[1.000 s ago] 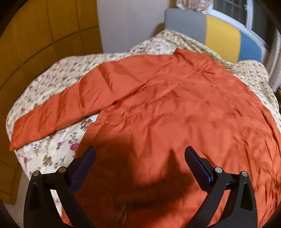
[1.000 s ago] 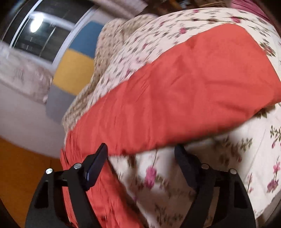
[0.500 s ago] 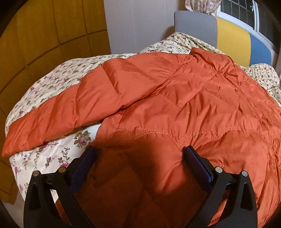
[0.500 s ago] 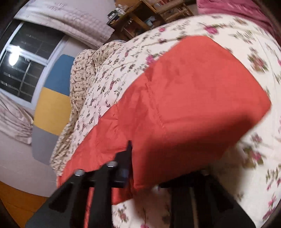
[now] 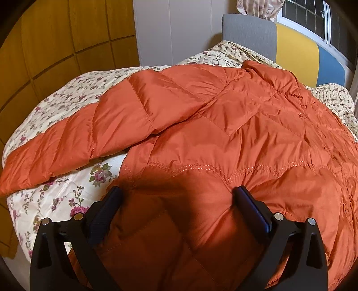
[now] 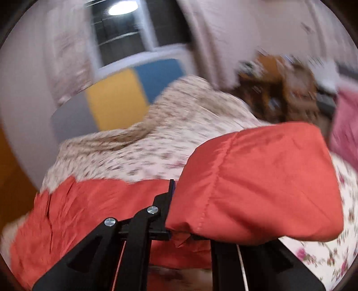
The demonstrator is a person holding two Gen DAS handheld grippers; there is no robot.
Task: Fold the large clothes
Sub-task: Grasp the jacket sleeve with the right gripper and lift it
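Jacket: an orange quilted puffer jacket lies spread across the bed, front up, collar toward the headboard, hem toward the left wrist camera.
Left sleeve: one sleeve stretches out to the left over the floral bedspread, flat and unfolded.
Right sleeve: the other sleeve's cuff end is lifted off the bedspread and folded toward the jacket body, as the right wrist view shows.
Left hand-held gripper: the left hand-held gripper is spread wide, its fingers resting against the lower jacket panel without pinching it.
Right hand-held gripper: the right hand-held gripper is pressed together, pinching the edge of the lifted sleeve; one finger is hidden under the fabric.
Writing: no brand, label or lettering can be read on the jacket; only stitched quilting seams and snap buttons show.
Surroundings: a headboard in grey, yellow and blue panels stands behind the bed, with a window above it; the right wrist view is motion-blurred.
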